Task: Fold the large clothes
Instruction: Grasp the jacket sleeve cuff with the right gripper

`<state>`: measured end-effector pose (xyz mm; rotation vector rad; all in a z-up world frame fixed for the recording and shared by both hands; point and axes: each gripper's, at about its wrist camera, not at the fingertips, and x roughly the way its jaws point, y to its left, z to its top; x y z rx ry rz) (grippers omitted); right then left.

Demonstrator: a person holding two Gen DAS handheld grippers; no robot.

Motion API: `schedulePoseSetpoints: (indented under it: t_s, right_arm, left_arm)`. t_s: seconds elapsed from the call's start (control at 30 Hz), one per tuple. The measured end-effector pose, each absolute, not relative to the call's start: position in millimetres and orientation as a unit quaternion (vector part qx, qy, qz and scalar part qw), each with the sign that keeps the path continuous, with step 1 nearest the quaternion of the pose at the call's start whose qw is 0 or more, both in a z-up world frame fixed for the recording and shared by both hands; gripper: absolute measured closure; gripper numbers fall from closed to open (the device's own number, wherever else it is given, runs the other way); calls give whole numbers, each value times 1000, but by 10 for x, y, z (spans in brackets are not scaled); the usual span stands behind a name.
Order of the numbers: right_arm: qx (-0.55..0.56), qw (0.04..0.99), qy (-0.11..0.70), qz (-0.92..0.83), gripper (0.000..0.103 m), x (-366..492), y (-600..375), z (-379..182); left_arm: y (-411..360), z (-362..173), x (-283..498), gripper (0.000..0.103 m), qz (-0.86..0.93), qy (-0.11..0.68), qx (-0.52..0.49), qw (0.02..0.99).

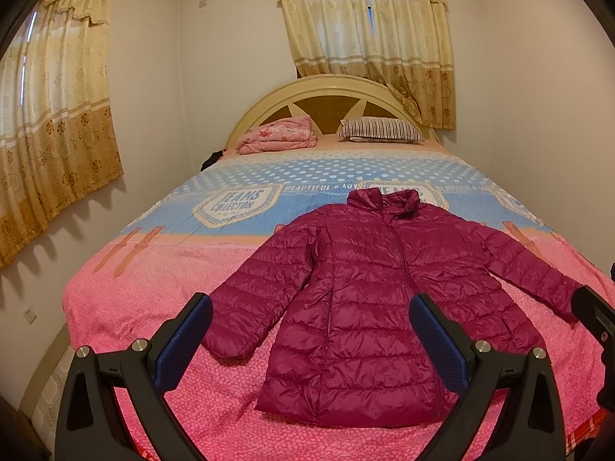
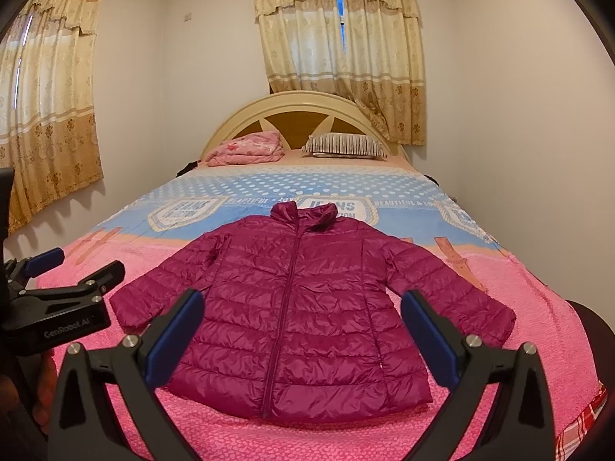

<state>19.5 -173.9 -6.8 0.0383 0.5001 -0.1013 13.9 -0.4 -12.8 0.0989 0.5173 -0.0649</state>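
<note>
A magenta quilted puffer jacket (image 1: 369, 292) lies flat and zipped on the bed, collar toward the headboard, both sleeves spread out; it also shows in the right wrist view (image 2: 292, 307). My left gripper (image 1: 311, 307) is open and empty, held above the jacket's hem near the foot of the bed; it also shows in the right wrist view (image 2: 77, 265) at the left edge. My right gripper (image 2: 303, 305) is open and empty above the jacket's lower half. Part of it shows at the right edge of the left wrist view, by the sleeve cuff.
The bed (image 1: 153, 269) has a pink and blue cover. A folded pink quilt (image 1: 276, 136) and a striped pillow (image 1: 380, 130) lie by the cream headboard (image 1: 326, 92). Walls stand close on both sides, with curtains (image 1: 50, 115) at the left and behind.
</note>
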Motion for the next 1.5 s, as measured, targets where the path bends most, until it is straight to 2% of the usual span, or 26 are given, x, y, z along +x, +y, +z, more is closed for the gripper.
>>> schedulePoseSetpoints:
  t_s: [0.3,0.53,0.93,1.07,1.13,1.2,1.3,1.4,1.5]
  right_arm:
    - [46,950,291,-102,0,528,-2351,-509]
    - [103,917,346,-170,0,778,-3159,-1015]
    - [193,852,387,-294,8,980,-4528,-1391]
    - [218,832,409,-305,17,1037,-4801,-1542]
    - [218,826,419,-308,26,1071,-4861,-1600]
    - [216,825,425,-304,56,1103,-4891,-1634]
    - [205,829,431,-291,78,1148,-4885,-1637]
    - [194,838,424,-284,86,1240,-4893,-1575]
    - [167,855,404,-278,88,1369,-4802,-1412]
  left_arm:
    - [-61,-539,569,1,-21,277,102,955]
    - [-34,-812,1234,1,-9,310,112,944]
    - [-400,-1230,2192,1,8,322,144,936]
    - [-530,-1314,2510,1,8,333,145,932]
    - [-592,-1377,2657,1,7,343,146,928]
    - [-659,-1456,2783,1,8,349,151,925]
    - [-730,-1568,2939,1,11,357,158,921]
    - [-731,-1650,3042,1,17,365,162,916]
    - [-644,-1687,3091,1,22,370,157,915]
